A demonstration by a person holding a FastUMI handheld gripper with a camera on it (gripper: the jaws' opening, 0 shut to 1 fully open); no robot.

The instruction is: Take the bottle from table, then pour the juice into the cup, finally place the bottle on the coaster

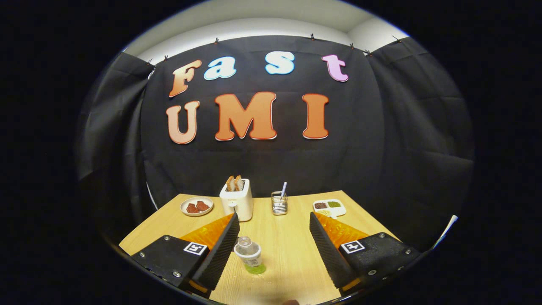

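While the gripper [274, 237] is held above the near part of the wooden table [288, 254], its two ribbed black fingers [220, 254] are spread wide apart, and nothing is gripped or touched by them. Between the fingers, set much closer to the left one than to the right, a small clear bottle [250, 254] is seen standing upright on the table, with green juice showing at its base and a pale label wrapped round its middle; its top appears open, though this cannot be told for certain. A narrow gap seems to be left between the bottle and the left finger's ribbed pad. Beyond the fingers, along the far edge of the table, four things are lined up before the black cloth wall: a round plate [196, 206] bearing two reddish-brown pieces, a white toaster [237, 200] with two slices of toast standing up out of its slots, a small wire holder [279, 203] from which a pale utensil handle sticks up, and a white divided dish [329, 207] holding dark, green and pale portions in separate compartments.
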